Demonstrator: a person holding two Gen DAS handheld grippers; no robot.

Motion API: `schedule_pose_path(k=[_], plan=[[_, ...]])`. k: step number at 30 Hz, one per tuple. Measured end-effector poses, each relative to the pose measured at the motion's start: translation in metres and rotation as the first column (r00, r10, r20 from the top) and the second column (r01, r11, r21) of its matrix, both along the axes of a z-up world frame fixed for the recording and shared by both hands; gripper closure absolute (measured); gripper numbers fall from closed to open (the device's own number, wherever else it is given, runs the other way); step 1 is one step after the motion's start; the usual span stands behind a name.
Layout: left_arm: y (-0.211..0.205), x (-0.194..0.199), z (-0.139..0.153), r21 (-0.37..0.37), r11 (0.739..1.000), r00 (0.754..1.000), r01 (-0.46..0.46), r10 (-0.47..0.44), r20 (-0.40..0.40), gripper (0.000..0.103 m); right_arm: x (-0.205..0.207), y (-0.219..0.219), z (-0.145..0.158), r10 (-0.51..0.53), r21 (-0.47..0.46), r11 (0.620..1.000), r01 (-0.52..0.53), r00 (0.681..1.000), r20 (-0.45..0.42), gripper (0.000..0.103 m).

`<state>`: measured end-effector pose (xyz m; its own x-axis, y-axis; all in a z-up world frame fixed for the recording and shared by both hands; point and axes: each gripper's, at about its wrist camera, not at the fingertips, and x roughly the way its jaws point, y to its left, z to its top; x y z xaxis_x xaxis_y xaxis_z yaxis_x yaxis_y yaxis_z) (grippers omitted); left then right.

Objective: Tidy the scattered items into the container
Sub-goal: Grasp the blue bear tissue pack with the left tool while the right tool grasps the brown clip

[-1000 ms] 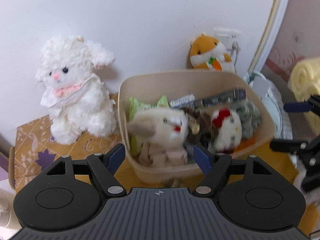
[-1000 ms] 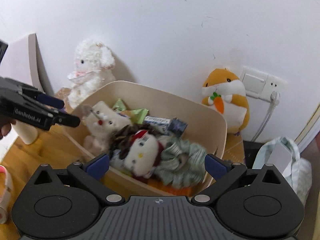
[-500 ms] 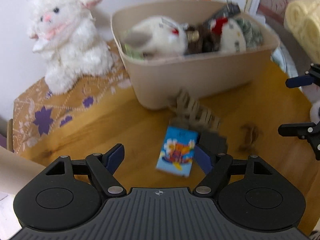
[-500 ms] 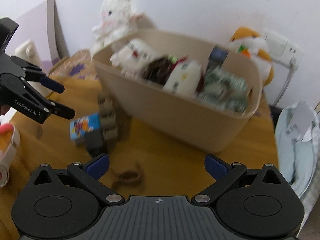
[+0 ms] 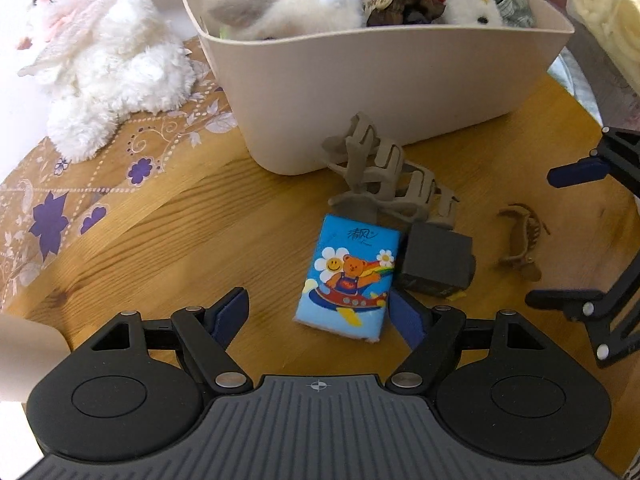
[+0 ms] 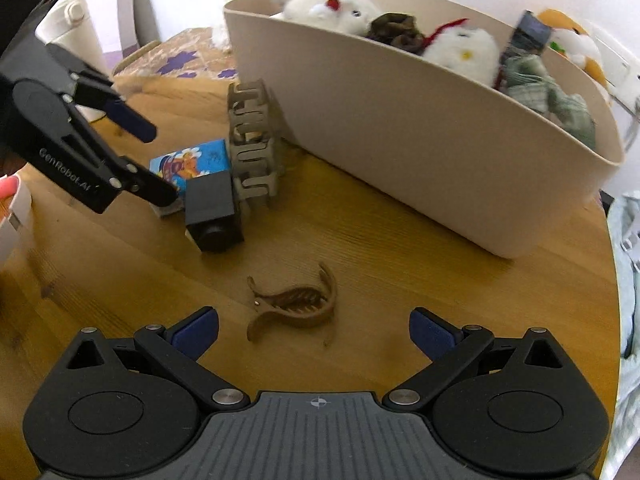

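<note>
We are looking at a round wooden table [image 5: 168, 216] carrying a beige plastic tub [image 5: 384, 80] already packed with plush toys; a fluffy white lamb toy [image 5: 100, 60] is sitting beside it on a brown floral cloth [image 5: 80, 184]. A large grey-beige claw hair clip [image 5: 384, 172] is lying against the tub's front wall, touching a black cube-shaped box [image 5: 436, 260], which is crowding the right edge of a blue cartoon-bear tissue pack [image 5: 348, 276]. A small brown claw hair clip [image 6: 296, 308] is lying apart from these.

We are holding the left gripper [image 5: 320, 312] wide open, gripping nothing, its fingers sitting either side of the tissue pack's near end. We are holding the right gripper [image 6: 314, 330] equally wide open and empty, hovering just short of the small brown clip, which is lying on its side with its teeth showing.
</note>
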<state>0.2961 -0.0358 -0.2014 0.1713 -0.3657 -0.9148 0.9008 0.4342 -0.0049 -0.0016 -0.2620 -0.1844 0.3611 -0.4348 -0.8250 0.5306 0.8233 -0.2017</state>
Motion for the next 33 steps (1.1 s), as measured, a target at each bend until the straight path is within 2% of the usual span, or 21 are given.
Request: schedule_pose_path(k=[5,8,11,13,15,16,18,21,33], plan=[[-0.007,0.005,-0.007,0.000,1.000,1.000,0.005,-0.005,-0.025,0.025,0.007,-0.002,-0.005,0.012,0.002,1.000,-0.012,1.000,0.003,0.001],[-0.009,0.007,-0.009,-0.002,1.000,0.999,0.015,-0.015,-0.034,0.027,0.010,-0.007,-0.007,0.008,0.017,1.000,-0.008,1.000,0.006,0.008],[-0.010,0.009,-0.008,-0.017,1.000,0.999,0.026,-0.026,-0.025,0.036,0.010,-0.008,-0.008,0.011,0.010,1.000,-0.011,1.000,0.011,0.014],[-0.009,0.012,-0.007,-0.029,0.999,0.999,0.022,-0.023,-0.037,0.047,0.009,-0.008,-0.007,0.020,0.006,1.000,-0.020,1.000,0.016,0.017],[-0.009,0.016,-0.005,-0.037,0.999,0.999,0.013,-0.015,-0.046,0.056,0.008,-0.006,-0.006,0.035,-0.010,0.999,-0.034,0.999,0.012,0.025],[-0.009,0.018,-0.004,-0.036,0.999,0.998,0.009,-0.011,-0.055,0.057,0.007,-0.005,-0.006,0.043,-0.013,0.999,-0.043,0.999,0.016,0.028],[-0.007,0.020,-0.004,-0.035,0.999,0.998,-0.002,0.000,-0.061,0.057,0.005,-0.003,-0.004,0.055,-0.019,0.998,-0.054,0.998,0.021,0.044],[-0.003,0.016,-0.004,-0.030,1.000,0.999,-0.004,0.002,-0.043,0.057,0.006,0.001,-0.002,0.062,-0.025,0.998,-0.061,0.998,0.008,0.054],[0.014,0.009,0.023,-0.066,0.998,0.999,-0.010,0.007,-0.034,0.057,-0.011,0.009,0.021,0.062,-0.056,0.997,-0.061,0.998,0.014,0.056]])
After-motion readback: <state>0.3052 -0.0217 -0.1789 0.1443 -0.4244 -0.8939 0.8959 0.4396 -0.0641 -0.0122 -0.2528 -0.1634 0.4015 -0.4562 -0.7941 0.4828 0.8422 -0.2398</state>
